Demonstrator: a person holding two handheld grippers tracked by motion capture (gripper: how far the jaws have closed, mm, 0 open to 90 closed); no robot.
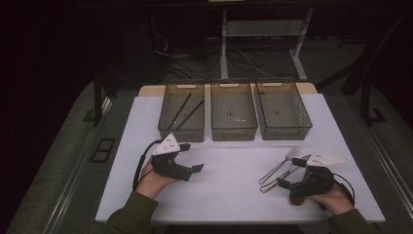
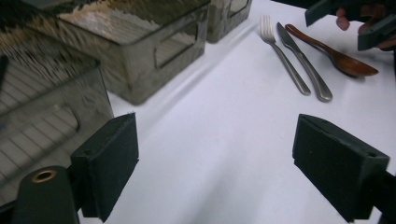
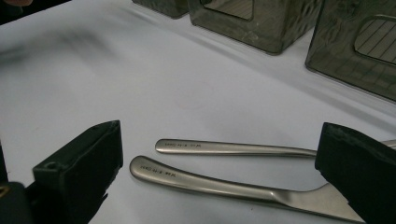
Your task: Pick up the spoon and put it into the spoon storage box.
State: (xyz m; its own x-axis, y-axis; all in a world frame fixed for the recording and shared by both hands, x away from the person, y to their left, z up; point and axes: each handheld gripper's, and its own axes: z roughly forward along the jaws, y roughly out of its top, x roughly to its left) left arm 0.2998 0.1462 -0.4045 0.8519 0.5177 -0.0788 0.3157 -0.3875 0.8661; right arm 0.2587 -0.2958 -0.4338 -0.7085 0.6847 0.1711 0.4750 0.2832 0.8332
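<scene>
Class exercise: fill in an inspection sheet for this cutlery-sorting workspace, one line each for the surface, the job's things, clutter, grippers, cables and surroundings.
Surface: white tabletop, flat, no spills seen.
Job's things: fork, knife and wooden spoon lie side by side near the right gripper; three translucent bins stand in a row at the far edge; the left bin holds two dark sticks, likely chopsticks.
Clutter: nothing seen.
Grippers: left gripper open, nothing between its jaws, above bare tabletop; right gripper open, jaws either side of the fork and knife handles, not gripping.
Cables: a black cable loops from the left gripper.
Surroundings: dark room, table legs and floor wires behind.
</scene>
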